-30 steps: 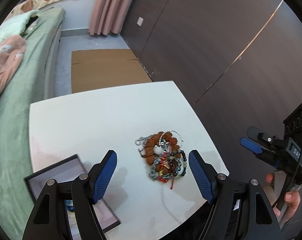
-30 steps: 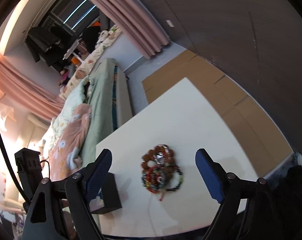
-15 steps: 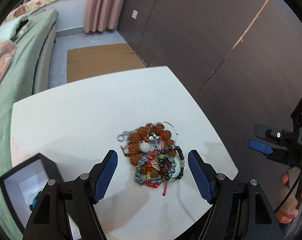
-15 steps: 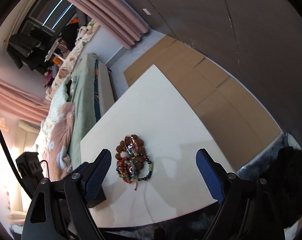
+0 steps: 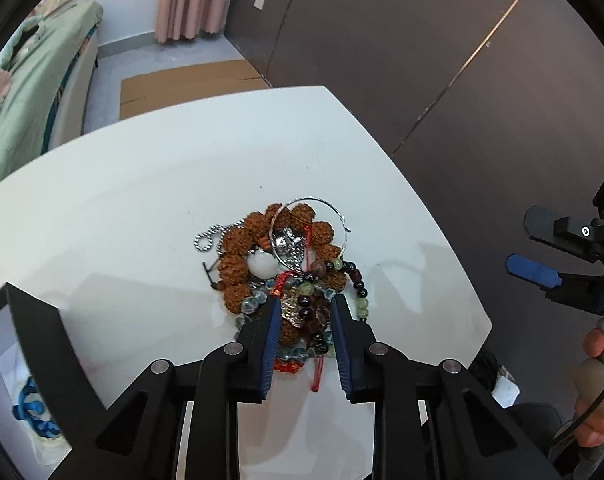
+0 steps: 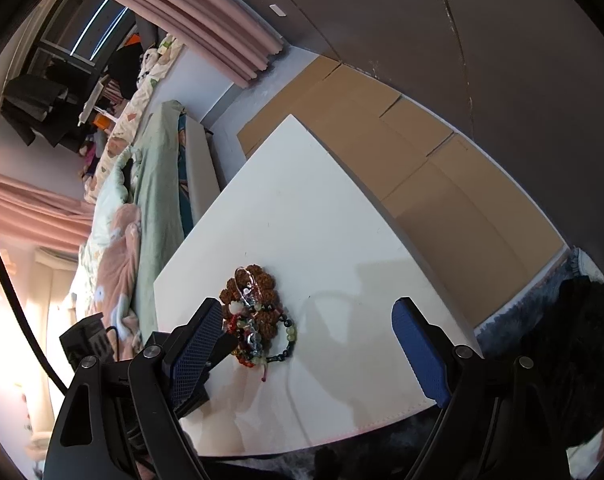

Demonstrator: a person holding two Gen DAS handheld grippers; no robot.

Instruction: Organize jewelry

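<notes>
One blue bracelet (image 5: 34, 408) in open black box (image 5: 34, 320), table's (image 5: 142, 184) near-left.

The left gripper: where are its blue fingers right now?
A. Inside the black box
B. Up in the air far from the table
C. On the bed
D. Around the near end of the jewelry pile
D: the left gripper has its two blue fingers on either side of the near beads of the jewelry pile on the white table.
</notes>
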